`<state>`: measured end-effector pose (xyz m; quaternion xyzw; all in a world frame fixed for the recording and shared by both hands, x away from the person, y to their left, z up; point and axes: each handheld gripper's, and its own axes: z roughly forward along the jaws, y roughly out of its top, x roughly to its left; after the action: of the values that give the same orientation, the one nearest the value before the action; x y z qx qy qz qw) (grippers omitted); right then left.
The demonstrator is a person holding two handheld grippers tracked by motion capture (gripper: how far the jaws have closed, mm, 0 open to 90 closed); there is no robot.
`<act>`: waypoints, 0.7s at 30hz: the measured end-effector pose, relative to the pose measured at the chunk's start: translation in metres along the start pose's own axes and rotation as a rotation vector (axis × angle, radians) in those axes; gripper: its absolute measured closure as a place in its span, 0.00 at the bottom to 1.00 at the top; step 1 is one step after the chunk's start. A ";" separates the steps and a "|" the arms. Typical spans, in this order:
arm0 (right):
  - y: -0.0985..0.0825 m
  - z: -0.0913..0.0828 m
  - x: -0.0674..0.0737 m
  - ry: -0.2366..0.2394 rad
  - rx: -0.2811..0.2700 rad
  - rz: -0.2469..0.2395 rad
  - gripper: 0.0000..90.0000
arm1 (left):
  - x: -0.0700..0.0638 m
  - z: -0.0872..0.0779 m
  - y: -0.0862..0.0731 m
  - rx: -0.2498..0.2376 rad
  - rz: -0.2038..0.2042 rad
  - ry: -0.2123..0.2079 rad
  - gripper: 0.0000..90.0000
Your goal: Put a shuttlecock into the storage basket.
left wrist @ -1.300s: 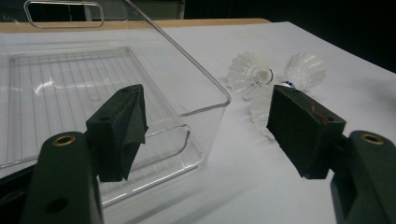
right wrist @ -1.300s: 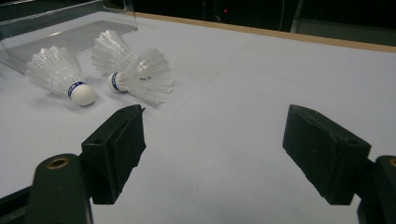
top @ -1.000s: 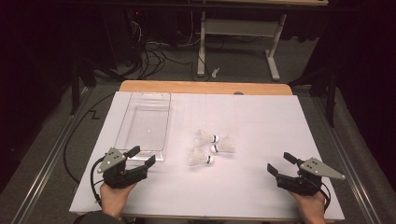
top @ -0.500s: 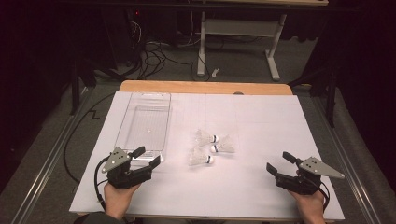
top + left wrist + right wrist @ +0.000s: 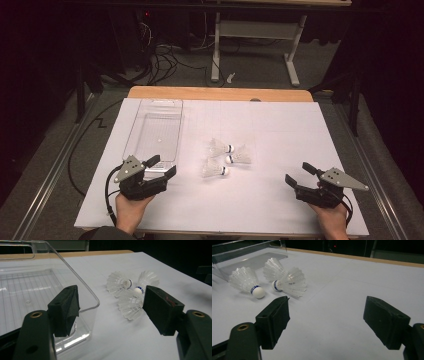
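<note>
Three white feathered shuttlecocks with blue-banded round tips (image 5: pixel 226 158) lie together on the white counter (image 5: pixel 280 150), just beside the clear plastic tray (image 5: pixel 155 131). Your left hand-held gripper (image 5: pixel 162 167) sits at the tray's near corner, jaws wide apart, holding nothing. The shuttlecocks lie near it. Your right hand-held gripper (image 5: pixel 299 174) is released too, far from the tray.

black two-jaw grippers (image 5: pixel 161 168) with grey triangular plates (brass screws, trailing cables).

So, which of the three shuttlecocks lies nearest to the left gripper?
The front shuttlecock, alone below the other two shuttlecocks, its white cork pointing right, is closest to the left gripper.
</note>
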<state>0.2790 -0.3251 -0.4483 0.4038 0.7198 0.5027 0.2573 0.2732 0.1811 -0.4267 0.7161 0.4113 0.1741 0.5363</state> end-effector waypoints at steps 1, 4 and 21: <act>0.000 0.000 0.000 0.000 0.001 -0.001 0.24 | 0.000 0.001 0.000 -0.001 0.001 -0.002 0.34; 0.000 0.000 0.000 0.000 -0.001 -0.001 0.24 | -0.001 0.002 0.002 -0.001 0.004 -0.006 0.34; 0.000 -0.001 0.000 0.004 -0.005 -0.003 0.24 | -0.011 0.018 0.013 -0.001 0.023 -0.041 0.34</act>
<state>0.2784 -0.3250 -0.4479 0.4012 0.7195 0.5048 0.2577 0.2838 0.1602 -0.4194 0.7241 0.3918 0.1658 0.5428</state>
